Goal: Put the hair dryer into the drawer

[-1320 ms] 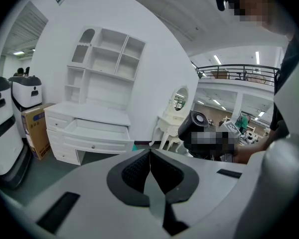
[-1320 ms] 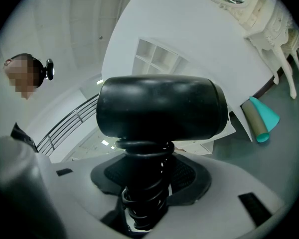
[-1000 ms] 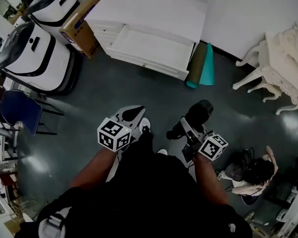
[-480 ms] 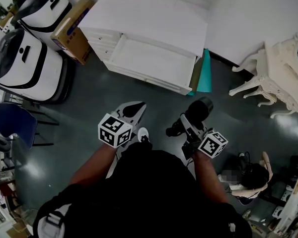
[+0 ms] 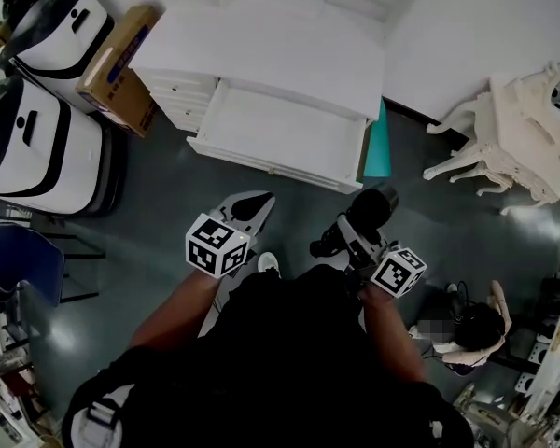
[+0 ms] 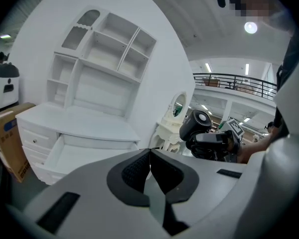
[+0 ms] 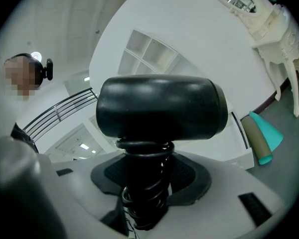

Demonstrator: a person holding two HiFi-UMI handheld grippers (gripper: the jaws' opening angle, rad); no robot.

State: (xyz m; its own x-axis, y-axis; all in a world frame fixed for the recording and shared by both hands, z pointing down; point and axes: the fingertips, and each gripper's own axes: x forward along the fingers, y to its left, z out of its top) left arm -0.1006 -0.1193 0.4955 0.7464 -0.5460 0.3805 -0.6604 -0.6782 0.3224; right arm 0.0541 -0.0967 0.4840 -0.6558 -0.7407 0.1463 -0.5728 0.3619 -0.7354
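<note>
A black hair dryer [image 5: 366, 215] with its cord wound round the handle is held upright in my right gripper [image 5: 353, 241], which is shut on the handle. In the right gripper view the hair dryer [image 7: 161, 106] fills the middle, barrel crosswise above the jaws. My left gripper [image 5: 245, 209] is shut and holds nothing; in the left gripper view its jaws meet tip to tip. Ahead stands a white dresser with an open, empty drawer [image 5: 278, 131], also seen as the drawer [image 6: 84, 153] in the left gripper view. Both grippers hang over the floor just short of the drawer's front.
Two white machines [image 5: 33, 147] and a cardboard box [image 5: 114, 71] stand left of the dresser. A teal and olive roll [image 5: 377, 152] leans at its right. A white ornate table [image 5: 513, 143] is far right. A person [image 5: 467, 329] sits on the floor at lower right.
The dresser and open drawer have come nearer in the head view as I stepped forward. Both grippers keep their hold and pose.
</note>
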